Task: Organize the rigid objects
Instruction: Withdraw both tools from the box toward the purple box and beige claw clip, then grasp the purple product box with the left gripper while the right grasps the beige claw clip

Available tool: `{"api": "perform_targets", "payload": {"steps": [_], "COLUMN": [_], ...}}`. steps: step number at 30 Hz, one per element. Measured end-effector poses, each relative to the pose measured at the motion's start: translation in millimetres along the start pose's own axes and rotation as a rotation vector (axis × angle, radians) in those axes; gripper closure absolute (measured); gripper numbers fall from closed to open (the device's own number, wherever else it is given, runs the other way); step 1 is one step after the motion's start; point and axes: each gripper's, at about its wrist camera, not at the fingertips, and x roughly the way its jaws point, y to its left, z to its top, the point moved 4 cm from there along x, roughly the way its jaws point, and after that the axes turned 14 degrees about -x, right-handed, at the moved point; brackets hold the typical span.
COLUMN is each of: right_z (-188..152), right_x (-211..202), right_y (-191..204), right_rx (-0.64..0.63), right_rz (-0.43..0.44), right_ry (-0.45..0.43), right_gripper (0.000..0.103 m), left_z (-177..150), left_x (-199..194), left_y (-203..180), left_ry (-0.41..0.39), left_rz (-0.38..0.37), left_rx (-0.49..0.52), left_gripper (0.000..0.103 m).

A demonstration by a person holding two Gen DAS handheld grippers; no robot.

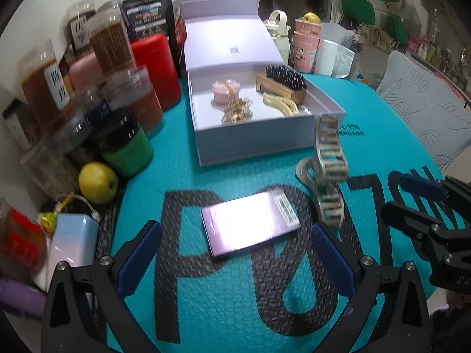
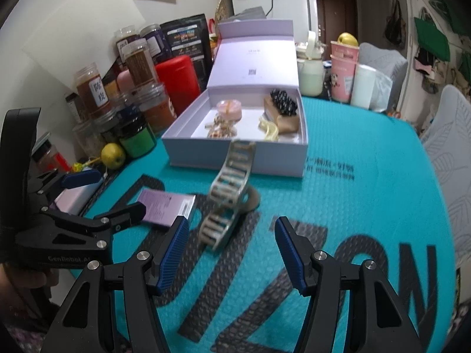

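Between the spread fingers of our left gripper lies the purple card box, untouched; closing off-centre could skid it. Our right gripper, also open and empty, has the hair claw just ahead-left and could topple it short of the gift box.

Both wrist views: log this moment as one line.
left gripper: open, over purple card box | right gripper: open, near clear hair claw | white gift box: lid open
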Motion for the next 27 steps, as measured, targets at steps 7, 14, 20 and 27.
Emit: {"api": "perform_targets", "payload": {"steps": [7,14,20,27], "right_z": [-22.3,-33.7,-34.7,-34.3], "right_x": [11.6,17.6,24.8,33.9], "right_y": [1.6,-12.2,-18.3,-24.0], "right_rx": [0.062,0.117,0.122,0.123], "right_rz": [0.043,0.02,0.018,0.033], "right_ry": [0.039,0.056,0.062,0.082], "right_gripper": [0.041,0.041,0.041,0.04], "left_z": [-9.7,-5.5,-2.2,-2.7], "left_x": [12.1,29.9,51.9,73.9], "left_y": [6.0,6.9,-3.0,-5.2], "left_ry": [0.046,0.075,0.122,0.176], "left_rz": [-0.063,-0.078,-0.04,0.014], "left_rx": [-0.071,-0.144,-0.127,-0.145], "left_gripper": [0.0,0.0,0.0,0.0]}}
